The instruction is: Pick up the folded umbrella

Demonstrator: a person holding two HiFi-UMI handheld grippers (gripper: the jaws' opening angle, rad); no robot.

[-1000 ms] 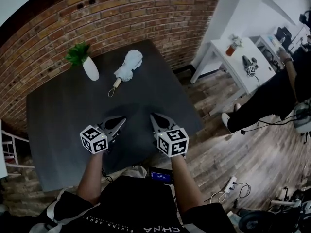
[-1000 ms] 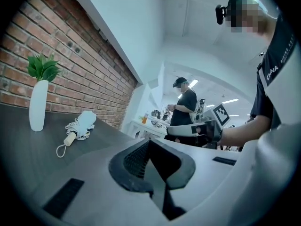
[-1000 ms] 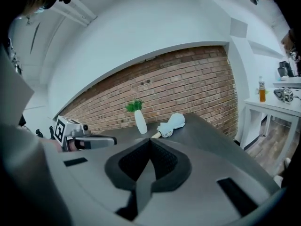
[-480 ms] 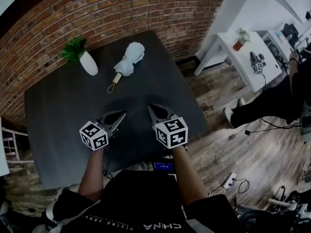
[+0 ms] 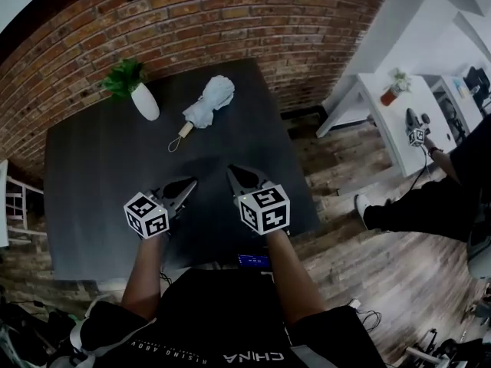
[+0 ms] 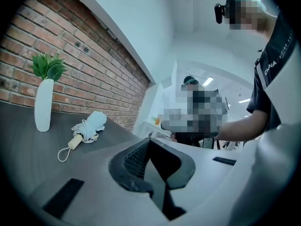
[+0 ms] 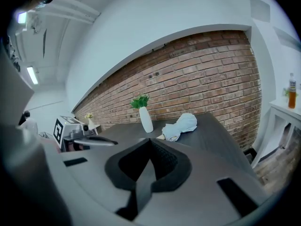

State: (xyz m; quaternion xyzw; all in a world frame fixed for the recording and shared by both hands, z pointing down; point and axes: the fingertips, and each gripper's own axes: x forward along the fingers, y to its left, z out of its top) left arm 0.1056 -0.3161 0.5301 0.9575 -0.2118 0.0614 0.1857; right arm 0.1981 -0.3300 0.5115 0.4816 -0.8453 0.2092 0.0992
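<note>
The folded umbrella is pale, with a wooden handle and a cord loop. It lies at the far middle of the dark table. It also shows as the umbrella in the left gripper view and the umbrella in the right gripper view. My left gripper hovers over the table's near half, well short of it, with jaws shut and empty. My right gripper is beside it, also shut on nothing. Left gripper's jaws meet at the left gripper, right gripper's at the right gripper.
A white vase with a green plant stands left of the umbrella, near the brick wall. A white side table with a small pot is at the right. A person's leg crosses the wooden floor.
Both grippers have moved a little farther over the table toward the umbrella, still shut. The person at the right has shifted.
</note>
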